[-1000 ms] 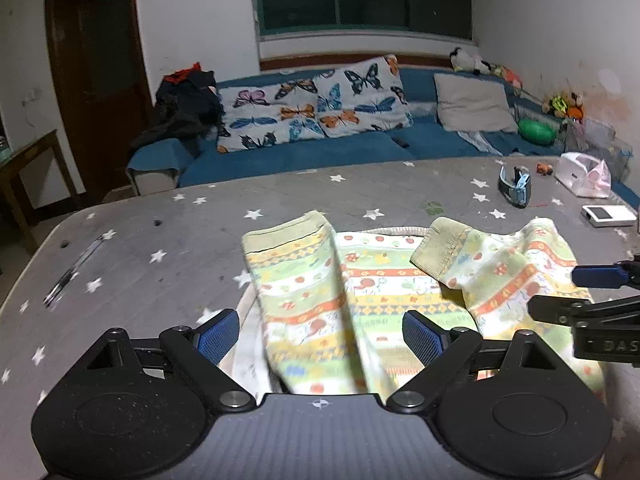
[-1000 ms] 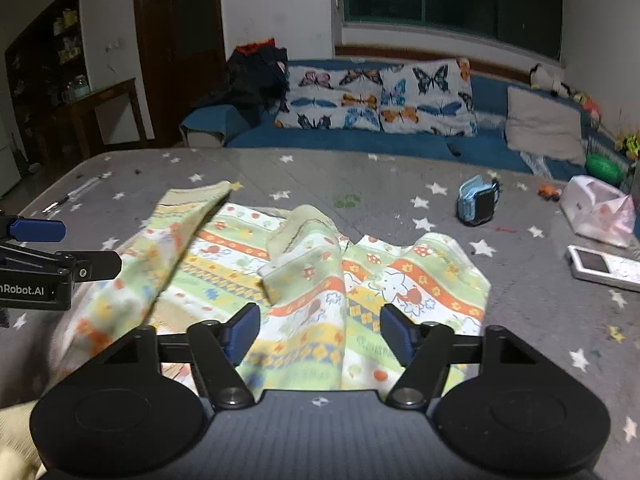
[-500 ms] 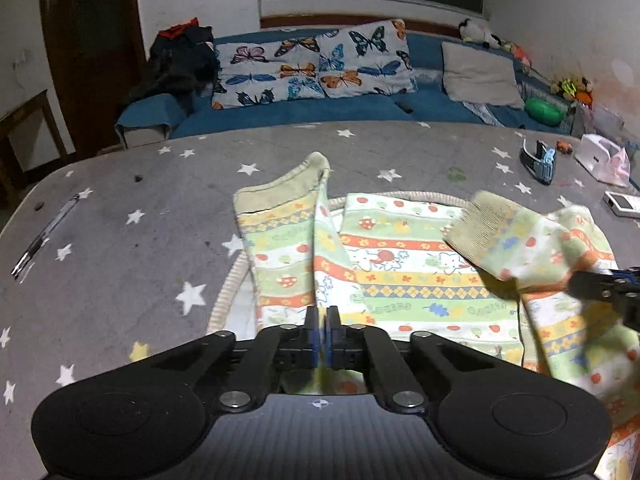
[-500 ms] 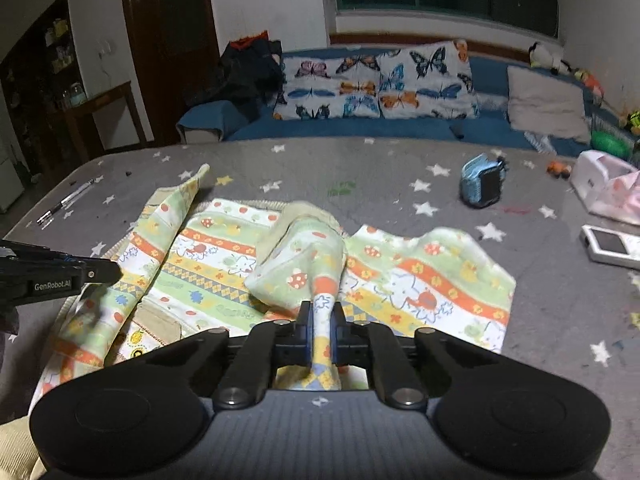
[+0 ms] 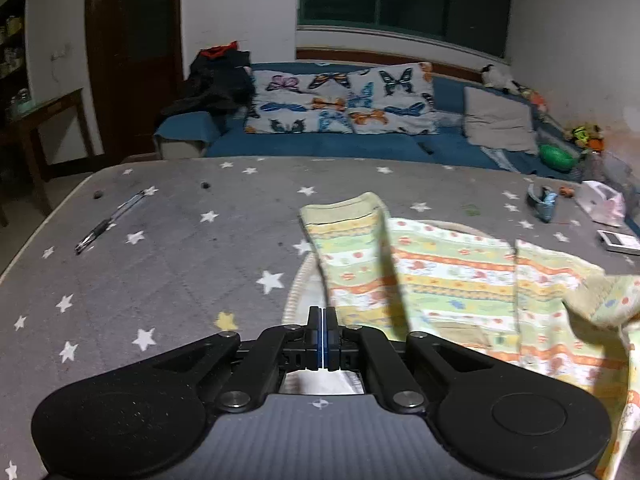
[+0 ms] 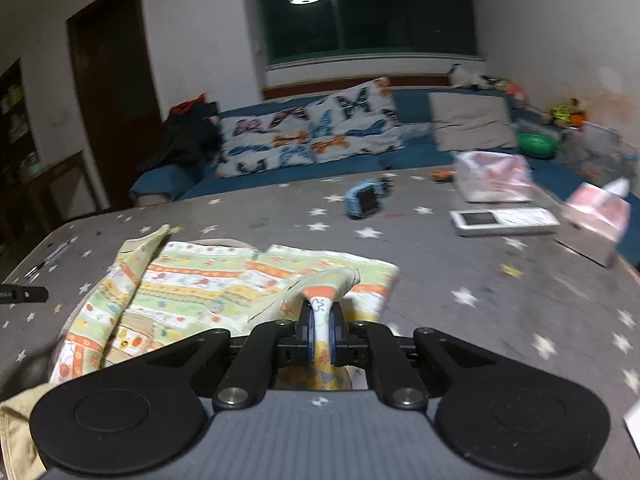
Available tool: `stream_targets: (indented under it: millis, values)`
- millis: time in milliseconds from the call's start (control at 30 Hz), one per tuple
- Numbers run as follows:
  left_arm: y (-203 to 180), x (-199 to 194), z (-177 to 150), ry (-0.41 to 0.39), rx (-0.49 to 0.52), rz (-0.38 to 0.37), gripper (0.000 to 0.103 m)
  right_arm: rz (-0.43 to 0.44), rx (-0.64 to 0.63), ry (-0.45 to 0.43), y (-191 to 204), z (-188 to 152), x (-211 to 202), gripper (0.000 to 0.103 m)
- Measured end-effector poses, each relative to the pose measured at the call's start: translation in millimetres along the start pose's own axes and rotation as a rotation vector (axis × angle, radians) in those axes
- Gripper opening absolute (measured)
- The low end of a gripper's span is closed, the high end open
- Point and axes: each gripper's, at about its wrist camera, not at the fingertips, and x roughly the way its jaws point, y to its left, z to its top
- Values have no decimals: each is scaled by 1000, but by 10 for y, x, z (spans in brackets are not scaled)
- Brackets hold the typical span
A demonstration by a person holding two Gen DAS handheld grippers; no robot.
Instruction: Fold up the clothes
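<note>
A child's garment (image 5: 448,276) with green, yellow and orange stripes lies spread on the grey star-patterned table (image 5: 180,264). One cuffed sleeve (image 5: 344,232) is folded onto its body. My left gripper (image 5: 322,316) is shut at the garment's near left edge, with white fabric showing under its fingers. In the right wrist view, the garment (image 6: 208,280) lies to the left. My right gripper (image 6: 320,320) is shut on a raised fold of it near the right edge. The left gripper's tip (image 6: 24,294) shows at the far left.
A pen (image 5: 112,220) lies at the table's left. A blue watch (image 6: 366,198), a white handset (image 6: 504,220), a pink bag (image 6: 494,178) and a tissue box (image 6: 596,220) sit at the right. A blue sofa (image 5: 320,148) stands behind. Beige cloth (image 6: 16,420) shows at the near left.
Both grippers went from open to shut on the garment. The left has since moved left and the right has moved right, drawing the fabric outward.
</note>
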Motion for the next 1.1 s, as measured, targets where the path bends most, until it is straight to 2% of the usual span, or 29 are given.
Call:
stream_targets:
  millis: [100, 167, 233, 267, 400, 500, 600, 633, 767, 933, 1100]
  values:
    - [-137, 64, 63, 9, 23, -34, 6, -12, 40, 12, -90, -149, -127, 6]
    - [-241, 154, 92, 20, 43, -37, 19, -24, 57, 22, -131, -240, -174, 6]
    - [-342, 278, 116, 29, 65, -38, 43, -33, 81, 29, -180, -314, -209, 6]
    - [-380, 347, 127, 37, 70, -32, 47, -35, 95, 35, -209, -348, -219, 6]
    - [-467, 659, 178, 76, 72, 0, 48, -45, 125, 50, -280, -423, -242, 6]
    - [-444, 827, 190, 100, 54, 0, 46, -54, 145, 60, -327, -459, -247, 6]
    - [-394, 891, 165, 117, 44, -62, 4, -61, 152, 69, -356, -487, -246, 6]
    - [-382, 876, 147, 112, 47, -68, 2, -62, 155, 71, -367, -493, -247, 6]
    - [-287, 638, 84, 41, 36, -26, 1, -73, 173, 64, -433, -511, -291, 6]
    - [38, 137, -51, -46, -48, 42, 1, -86, 196, 57, -515, -534, -347, 6]
    - [367, -344, -390, -66, -158, 91, 1, -99, 219, 49, -597, -559, -402, 6]
